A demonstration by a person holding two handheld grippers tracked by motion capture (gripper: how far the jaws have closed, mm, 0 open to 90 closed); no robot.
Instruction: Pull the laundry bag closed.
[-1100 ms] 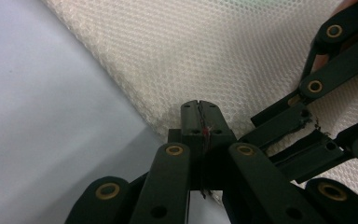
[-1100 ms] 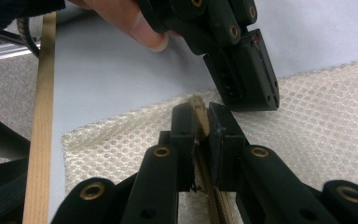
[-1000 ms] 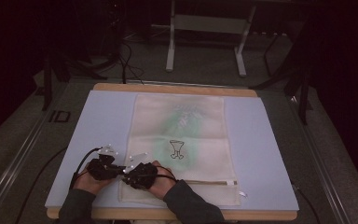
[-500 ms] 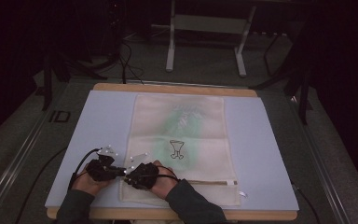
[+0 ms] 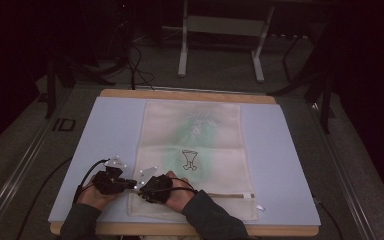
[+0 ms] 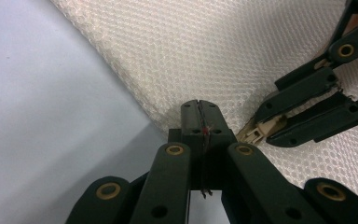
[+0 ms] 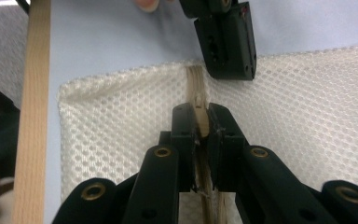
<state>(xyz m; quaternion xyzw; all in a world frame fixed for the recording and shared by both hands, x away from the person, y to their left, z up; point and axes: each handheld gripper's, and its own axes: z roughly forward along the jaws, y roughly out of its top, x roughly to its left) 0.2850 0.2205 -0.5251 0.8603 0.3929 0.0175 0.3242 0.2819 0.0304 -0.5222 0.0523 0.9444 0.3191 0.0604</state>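
- The mesh bag [image 5: 195, 150] lies flat on the tabletop [image 5: 105, 135]
- The left hand-held gripper [image 6: 199, 122] is pinched tight on the bag's corner edge
- Just beside it, the right hand-held gripper [image 7: 201, 122] is squeezed on the zip pull [image 7: 200, 119], with the zip [image 7: 195, 81] running ahead of it

A pale blue mat [image 5: 110, 130] covers the wooden bench [image 5: 190, 94] at mid-frame. Beyond it, at the upper centre, a grey metal stand [image 5: 220, 25] rises from the carpeted floor [image 5: 220, 70], with dark cables [image 5: 137, 70] trailing at upper left.
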